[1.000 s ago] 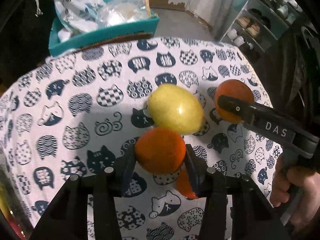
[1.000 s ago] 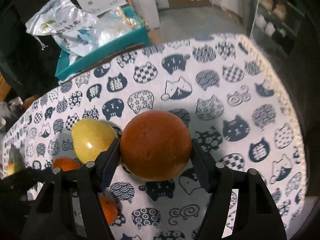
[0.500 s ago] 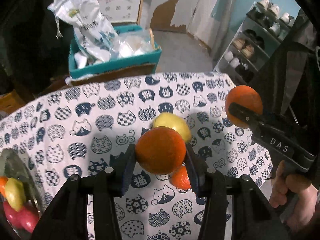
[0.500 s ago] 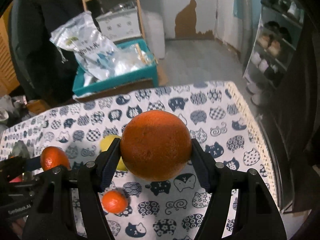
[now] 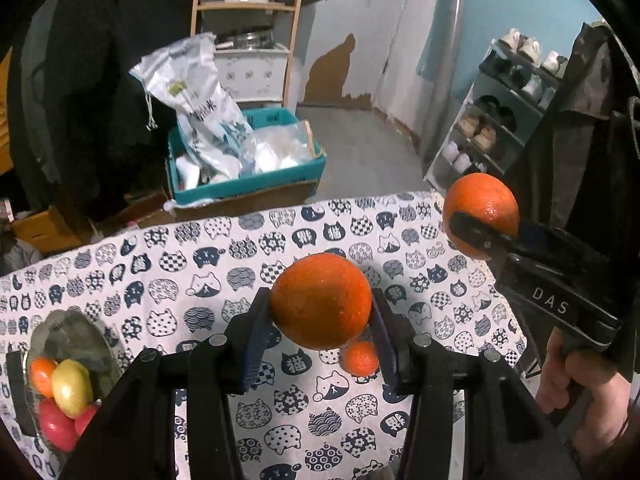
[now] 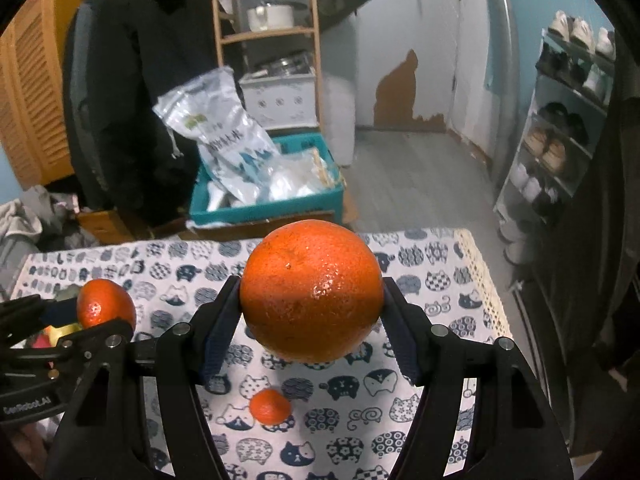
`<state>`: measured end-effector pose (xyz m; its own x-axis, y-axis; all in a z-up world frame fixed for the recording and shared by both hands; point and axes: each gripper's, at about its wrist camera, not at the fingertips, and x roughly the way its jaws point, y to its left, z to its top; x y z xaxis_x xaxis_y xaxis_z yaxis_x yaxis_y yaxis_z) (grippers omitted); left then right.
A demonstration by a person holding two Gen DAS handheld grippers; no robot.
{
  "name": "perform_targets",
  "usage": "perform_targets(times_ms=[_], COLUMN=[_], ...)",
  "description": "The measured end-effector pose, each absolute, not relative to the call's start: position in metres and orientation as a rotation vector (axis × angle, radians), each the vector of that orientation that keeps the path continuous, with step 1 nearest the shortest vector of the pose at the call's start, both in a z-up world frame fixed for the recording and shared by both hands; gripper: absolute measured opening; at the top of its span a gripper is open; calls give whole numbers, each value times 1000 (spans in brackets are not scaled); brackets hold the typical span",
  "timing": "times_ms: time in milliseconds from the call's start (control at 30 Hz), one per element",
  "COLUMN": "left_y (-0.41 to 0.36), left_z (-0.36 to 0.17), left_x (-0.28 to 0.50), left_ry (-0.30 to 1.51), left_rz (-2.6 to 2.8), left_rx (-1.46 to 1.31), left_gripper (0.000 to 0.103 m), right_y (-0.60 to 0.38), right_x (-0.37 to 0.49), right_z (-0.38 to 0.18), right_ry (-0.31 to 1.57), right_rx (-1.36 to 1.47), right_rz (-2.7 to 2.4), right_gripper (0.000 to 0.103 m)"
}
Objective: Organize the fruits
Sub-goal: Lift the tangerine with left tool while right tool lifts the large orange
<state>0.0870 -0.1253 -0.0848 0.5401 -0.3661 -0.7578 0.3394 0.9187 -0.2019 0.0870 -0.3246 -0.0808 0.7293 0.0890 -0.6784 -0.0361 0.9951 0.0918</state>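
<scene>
An orange [image 5: 320,300] is clamped between the fingers of the left tongs [image 5: 320,320], above the worktop [image 5: 180,292]. A second orange [image 6: 311,290], round and glossy with no evident long axis, is grasped by the right tongs [image 6: 312,320]. A small mandarin [image 6: 270,406] lies on the worktop beneath both tongs.

The small tangerine [image 5: 361,358] on the bench [image 5: 168,280] is partly hidden behind the held orange [image 5: 320,301] and a jaw. The metal bowl [image 5: 72,332] is cut by the lens edge. The print on the white bag [image 5: 200,108] cannot be read.
</scene>
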Motion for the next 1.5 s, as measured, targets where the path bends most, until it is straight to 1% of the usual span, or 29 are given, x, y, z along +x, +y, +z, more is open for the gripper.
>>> perform_targets(times_ms=[233, 600, 900, 1500], left_y=[-111, -85, -51, 52], left_z=[-66, -49, -41, -51], left_x=[73, 59, 48, 39], left_ry=[867, 828, 804, 799], left_rz=[-417, -396, -358, -219], left_rx=[-45, -65, -102, -221], left_gripper=[49, 49, 49, 49], right_y=[-313, -283, -247, -155], right_x=[74, 59, 57, 65], right_z=[-52, -27, -20, -23], right_ry=[690, 639, 625, 662], right_rx=[66, 37, 5, -53], right_rz=[103, 167, 234, 365], right_gripper=[68, 68, 68, 68])
